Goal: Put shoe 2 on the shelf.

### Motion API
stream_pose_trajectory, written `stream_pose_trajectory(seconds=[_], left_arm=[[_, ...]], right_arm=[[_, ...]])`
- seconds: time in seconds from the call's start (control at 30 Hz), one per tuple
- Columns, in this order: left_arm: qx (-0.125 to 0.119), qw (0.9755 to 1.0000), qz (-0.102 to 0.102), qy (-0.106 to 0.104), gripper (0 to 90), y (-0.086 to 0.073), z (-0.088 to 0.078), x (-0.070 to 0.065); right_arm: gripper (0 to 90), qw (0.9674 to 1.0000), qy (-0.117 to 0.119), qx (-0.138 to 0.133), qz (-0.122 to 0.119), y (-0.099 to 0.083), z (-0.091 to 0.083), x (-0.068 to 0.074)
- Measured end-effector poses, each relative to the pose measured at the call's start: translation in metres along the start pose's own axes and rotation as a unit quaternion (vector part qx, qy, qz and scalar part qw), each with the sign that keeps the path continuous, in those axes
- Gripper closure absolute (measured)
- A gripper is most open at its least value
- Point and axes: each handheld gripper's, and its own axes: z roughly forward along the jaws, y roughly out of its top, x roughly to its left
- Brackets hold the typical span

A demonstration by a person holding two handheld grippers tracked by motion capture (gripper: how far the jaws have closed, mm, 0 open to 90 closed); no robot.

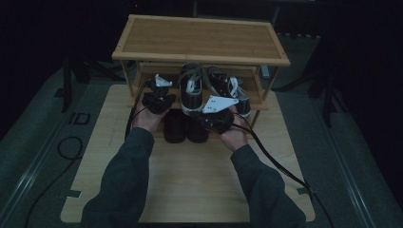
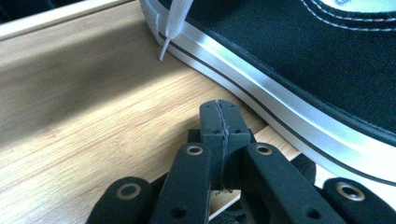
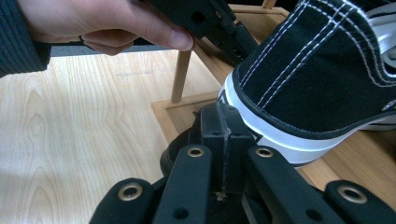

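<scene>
Left sneaker [image 1: 191, 89] at frame centre on rack shelf [image 1: 254, 100], long axis near vertical in frame; both jaws closed, empty, left gripper [image 1: 158, 90] and right gripper [image 1: 212, 116] flanking it.

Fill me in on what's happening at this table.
A person holds a claw in each hand at a small wooden shoe rack. Two black sneakers with white soles sit on its middle shelf. The left claw is shut and empty beside the left sneaker. The right claw is also shut and holds nothing, at the heel of that same sneaker; the right sneaker sits beside it.
</scene>
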Motion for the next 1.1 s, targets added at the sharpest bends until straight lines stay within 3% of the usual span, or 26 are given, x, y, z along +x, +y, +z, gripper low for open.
stream_pose_trajectory(seconds=[0.67, 0.93, 1.0, 1.07, 1.1], left_arm=[[-0.001, 1.0000, -0.004, 0.007, 90.0, 0.000, 0.000, -0.002], [-0.002, 1.0000, -0.005, 0.004, 90.0, 0.000, 0.000, -0.002], [-0.002, 1.0000, -0.004, 0.006, 90.0, 0.000, 0.000, -0.002], [-0.002, 1.0000, -0.004, 0.003, 90.0, 0.000, 0.000, -0.002], [-0.002, 1.0000, -0.004, 0.001, 90.0, -0.001, 0.000, -0.001]], right_arm=[[90.0, 0.9999, -0.009, 0.001, -0.010, 0.009, 0.016, 0.004], [90.0, 0.9997, -0.018, 0.009, -0.011, 0.009, 0.016, 0.000], [90.0, 0.9992, -0.037, 0.010, -0.007, 0.008, 0.019, -0.001], [90.0, 0.9995, -0.029, 0.008, 0.004, 0.007, 0.020, -0.004], [90.0, 0.9993, -0.034, 0.012, -0.007, 0.008, 0.020, -0.003]])
